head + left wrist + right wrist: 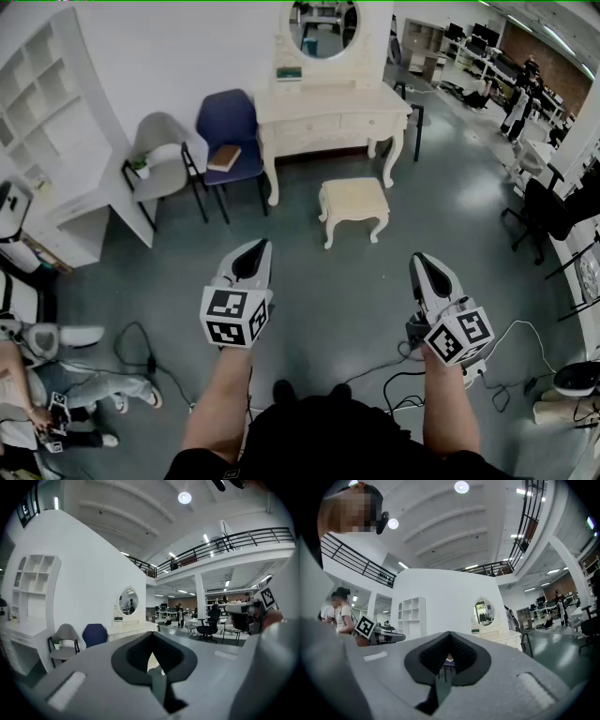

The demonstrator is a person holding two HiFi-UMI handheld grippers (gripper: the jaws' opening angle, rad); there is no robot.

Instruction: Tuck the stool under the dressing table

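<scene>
A cream stool (pixel 353 208) with curved legs stands on the grey floor in front of the cream dressing table (pixel 330 116), which carries an oval mirror (pixel 323 28). Stool and table are apart; the stool is out in the open. My left gripper (pixel 253 249) is held well short of the stool, shut and empty. My right gripper (pixel 420 262) hangs level to the right, also shut with nothing in it. In the left gripper view the dressing table (pixel 132 629) shows far ahead past the closed jaws. The right gripper view has the table's mirror (pixel 484 612) in the distance.
A blue chair (pixel 229 141) with a book and a grey chair (pixel 161 159) stand left of the table. White shelving (pixel 42 141) lines the left wall. Cables (pixel 141 352) trail across the floor near my feet. Office chairs (pixel 548 211) and people are at the right.
</scene>
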